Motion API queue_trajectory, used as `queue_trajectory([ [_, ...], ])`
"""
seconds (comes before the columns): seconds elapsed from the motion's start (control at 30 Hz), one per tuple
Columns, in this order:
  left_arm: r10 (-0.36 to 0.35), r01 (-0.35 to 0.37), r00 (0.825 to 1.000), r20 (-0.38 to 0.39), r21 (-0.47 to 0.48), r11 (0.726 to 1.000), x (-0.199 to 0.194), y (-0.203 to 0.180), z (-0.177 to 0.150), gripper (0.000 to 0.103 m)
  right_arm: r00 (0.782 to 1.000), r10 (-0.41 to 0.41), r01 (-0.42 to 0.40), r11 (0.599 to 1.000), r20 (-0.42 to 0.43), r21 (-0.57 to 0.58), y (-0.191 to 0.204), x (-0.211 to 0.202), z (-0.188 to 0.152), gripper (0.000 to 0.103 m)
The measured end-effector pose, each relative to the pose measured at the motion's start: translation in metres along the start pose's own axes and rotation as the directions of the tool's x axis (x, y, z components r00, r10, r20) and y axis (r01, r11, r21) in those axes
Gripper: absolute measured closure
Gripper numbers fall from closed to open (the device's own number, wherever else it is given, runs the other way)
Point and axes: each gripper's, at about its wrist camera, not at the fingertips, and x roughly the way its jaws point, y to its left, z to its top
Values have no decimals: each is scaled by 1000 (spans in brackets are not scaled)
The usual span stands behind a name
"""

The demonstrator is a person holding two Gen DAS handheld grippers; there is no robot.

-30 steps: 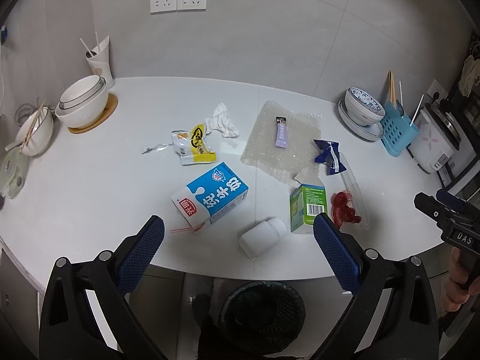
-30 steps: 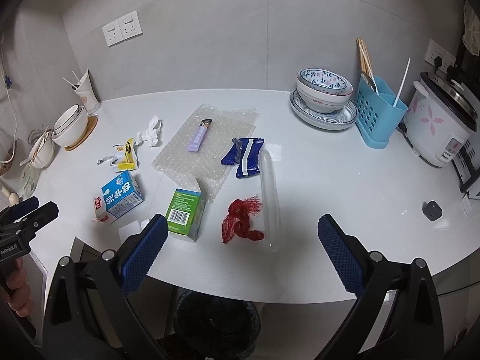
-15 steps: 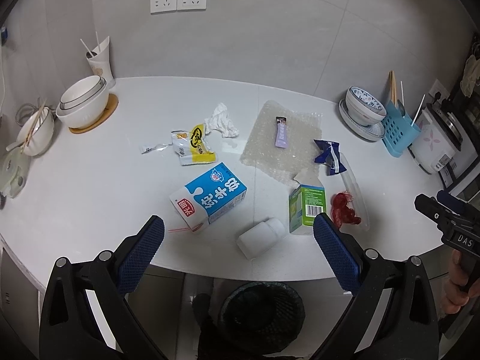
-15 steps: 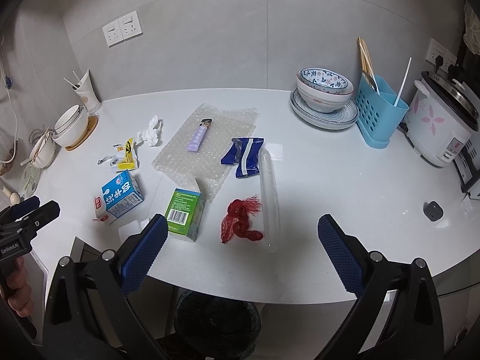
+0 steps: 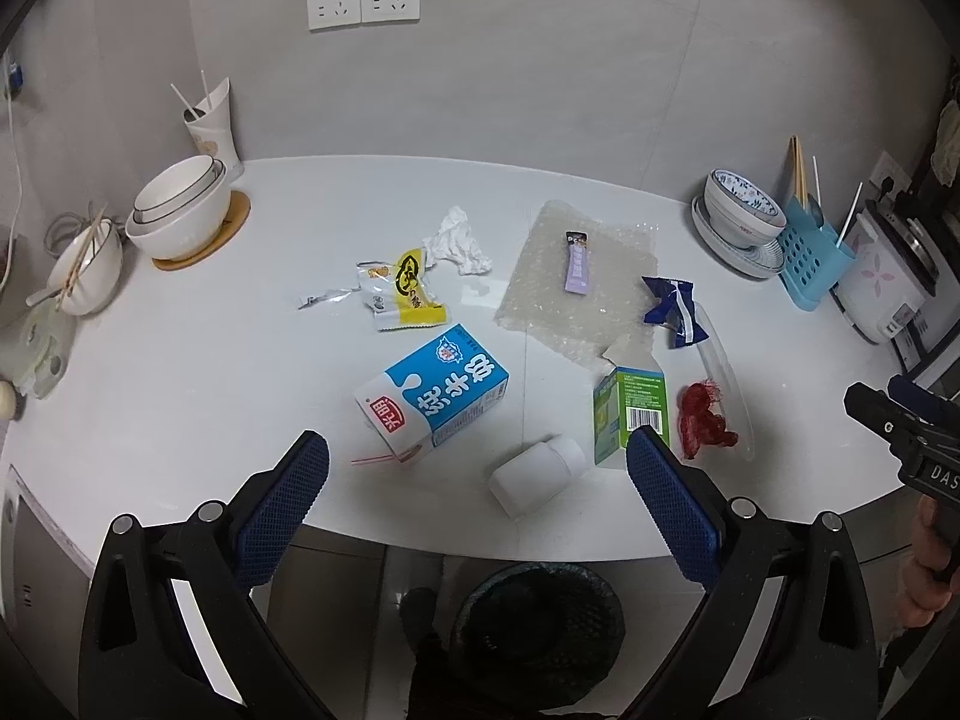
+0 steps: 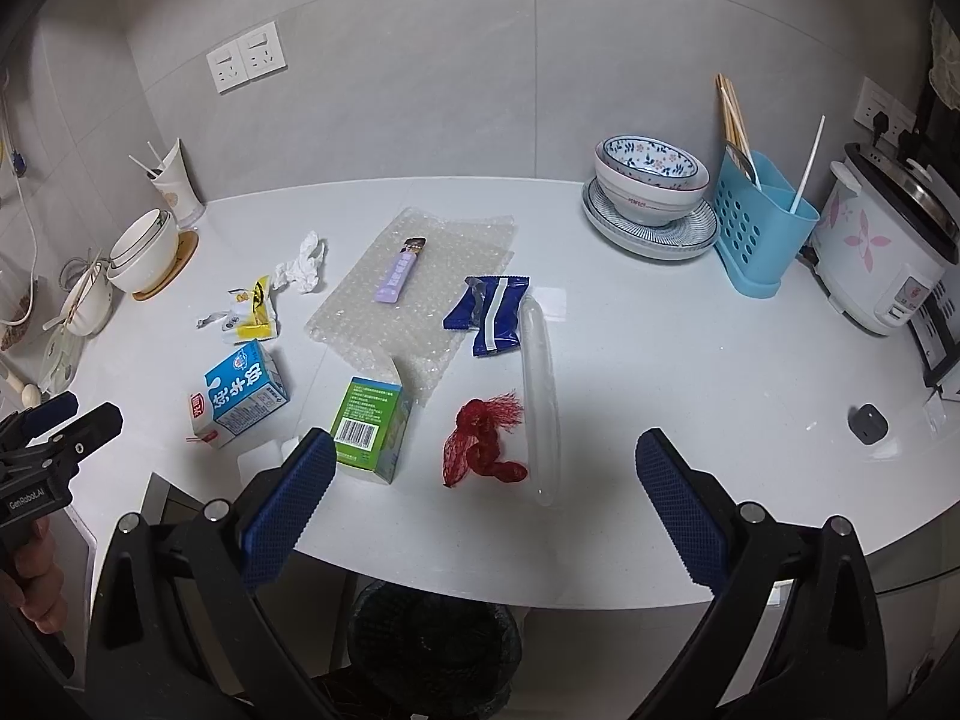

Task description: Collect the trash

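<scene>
Trash lies on the white counter (image 5: 180,384): a blue milk carton (image 5: 435,396), a green box (image 5: 630,414), a white cup on its side (image 5: 534,474), a red net (image 5: 702,420), a yellow wrapper (image 5: 408,291), crumpled tissue (image 5: 456,240), bubble wrap (image 5: 576,282) with a purple sachet (image 5: 577,261), and a blue wrapper (image 5: 675,309). A black bin (image 5: 537,624) stands below the counter edge. My left gripper (image 5: 480,504) is open and empty, above the front edge. My right gripper (image 6: 486,504) is open and empty, near the red net (image 6: 483,444) and green box (image 6: 372,426).
White bowls (image 5: 180,210) and a cup with straws (image 5: 210,126) stand at the back left. A patterned bowl on a plate (image 6: 651,180), a blue utensil holder (image 6: 762,222) and a rice cooker (image 6: 888,246) stand at the right. A clear plastic tube (image 6: 540,396) lies beside the net.
Both grippers stay open and hold almost still; the views have shifted only very slightly. Nothing on the counter has moved.
</scene>
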Motion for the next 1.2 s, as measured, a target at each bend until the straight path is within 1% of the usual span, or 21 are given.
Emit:
queue_trajectory([
  [0.97,7,-7,1000,-23,-3,1000,3,5,0,6,1000,5,-5,1000,-6,1,2,2,0,7],
  [1.1,7,-8,999,-36,-10,1000,10,10,3,6,1000,6,-6,1000,-13,-1,5,8,4,7],
  [1.2,13,-15,998,-58,-21,1000,23,17,6,6,1000,-2,2,1000,-25,-3,7,17,9,7],
])
